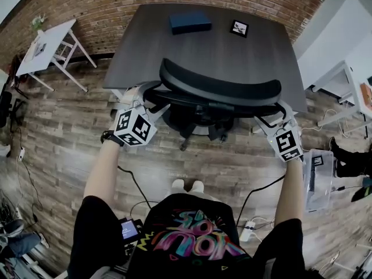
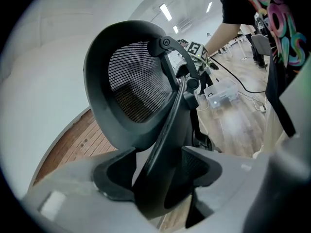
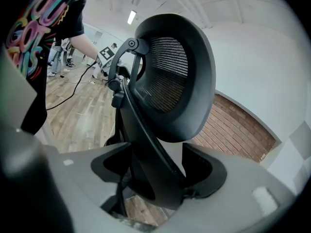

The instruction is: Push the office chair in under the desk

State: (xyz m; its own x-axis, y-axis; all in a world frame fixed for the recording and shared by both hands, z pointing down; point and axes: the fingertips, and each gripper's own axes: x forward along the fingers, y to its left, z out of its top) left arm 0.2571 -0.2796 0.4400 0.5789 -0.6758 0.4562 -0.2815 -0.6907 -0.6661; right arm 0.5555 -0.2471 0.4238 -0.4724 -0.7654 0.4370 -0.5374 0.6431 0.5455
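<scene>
The black office chair [image 1: 221, 89] stands in front of me with its mesh backrest [image 2: 129, 89] toward me and its seat and base partly under the dark desk [image 1: 203, 54]. My left gripper [image 1: 145, 102] is shut on the left edge of the backrest frame, which fills the gap between the jaws of the left gripper [image 2: 158, 174]. On the right edge of the same frame, my right gripper [image 1: 270, 120] is shut in the same way. In the right gripper view the backrest [image 3: 175, 76] rises above the right gripper [image 3: 160, 171].
A blue box [image 1: 190, 22] and a small marker card [image 1: 239, 28] lie on the desk. A white table [image 1: 49, 42] stands at the left, white furniture [image 1: 340, 45] at the right. A clear plastic bin [image 1: 318, 179], a power strip [image 1: 247, 230] and cables lie on the wooden floor.
</scene>
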